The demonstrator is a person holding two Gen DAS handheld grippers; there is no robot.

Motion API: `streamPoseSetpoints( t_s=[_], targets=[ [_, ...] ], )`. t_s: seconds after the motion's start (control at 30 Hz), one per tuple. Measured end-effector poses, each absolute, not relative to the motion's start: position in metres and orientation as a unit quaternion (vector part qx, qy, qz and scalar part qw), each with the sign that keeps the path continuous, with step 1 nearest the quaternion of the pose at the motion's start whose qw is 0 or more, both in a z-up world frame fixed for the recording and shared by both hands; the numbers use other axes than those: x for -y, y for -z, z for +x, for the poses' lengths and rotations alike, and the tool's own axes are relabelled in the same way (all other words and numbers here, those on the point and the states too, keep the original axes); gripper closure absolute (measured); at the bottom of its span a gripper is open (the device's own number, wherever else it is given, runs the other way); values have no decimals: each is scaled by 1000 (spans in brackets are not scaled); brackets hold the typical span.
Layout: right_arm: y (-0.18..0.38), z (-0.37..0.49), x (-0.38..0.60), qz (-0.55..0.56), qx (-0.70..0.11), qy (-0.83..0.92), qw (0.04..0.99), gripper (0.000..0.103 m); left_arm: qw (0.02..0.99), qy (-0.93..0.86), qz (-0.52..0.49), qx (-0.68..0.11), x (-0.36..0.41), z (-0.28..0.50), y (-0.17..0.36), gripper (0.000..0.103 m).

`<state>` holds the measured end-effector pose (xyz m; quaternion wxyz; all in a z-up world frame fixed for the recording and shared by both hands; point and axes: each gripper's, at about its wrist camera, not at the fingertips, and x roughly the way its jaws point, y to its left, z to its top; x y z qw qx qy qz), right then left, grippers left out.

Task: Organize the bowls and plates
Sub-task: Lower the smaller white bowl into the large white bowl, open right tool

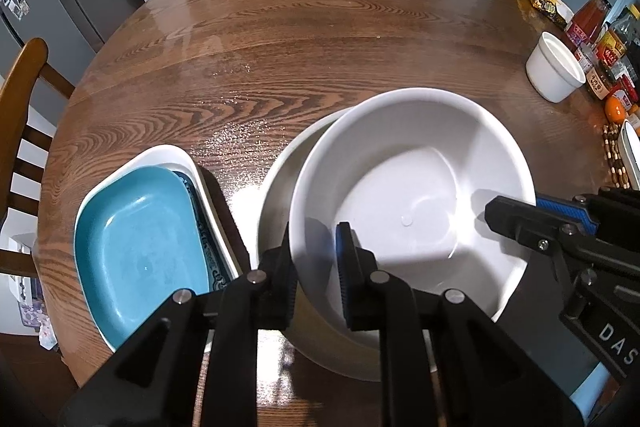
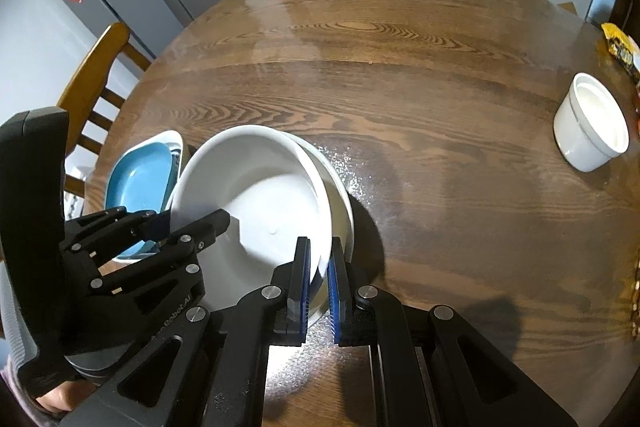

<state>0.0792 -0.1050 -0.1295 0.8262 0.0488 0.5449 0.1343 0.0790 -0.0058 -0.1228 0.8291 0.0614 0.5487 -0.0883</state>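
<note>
Claws [image 1: 316, 267] [image 2: 319, 281] both clenched on white bowl [image 1: 412, 187] rim, teal dish [image 1: 140, 247] beside, ramekin [image 1: 556, 67] well apart

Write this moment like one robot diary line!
left gripper: shut on white bowl | right gripper: same bowl | under: white plate

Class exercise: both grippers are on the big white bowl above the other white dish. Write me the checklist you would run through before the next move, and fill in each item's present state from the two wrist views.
1. Left gripper clamps the white bowl rim, one finger inside, one outside: ok.
2. Right gripper straddles the opposite rim: ok.
3. Bowl level: not ok, it looks tilted over the lower white dish.
4. Bowl centred on the lower dish: not ok, it is offset.
5. Bowl resting on the dish or held above it: cannot tell.
6. Blue plate stack and white ramekin apart from the bowl: ok.
</note>
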Motion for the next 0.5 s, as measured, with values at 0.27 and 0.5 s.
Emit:
streamPoseSetpoints(
  t_s=[0.27, 0.5],
  targets=[
    [126, 79, 95, 28, -541, -140, 829, 95, 837, 76, 69, -538, 3, 77, 114, 87],
    [129, 81, 93, 26, -546, -139, 826, 95, 840, 72, 79, -532, 4, 75, 114, 87]
  ],
)
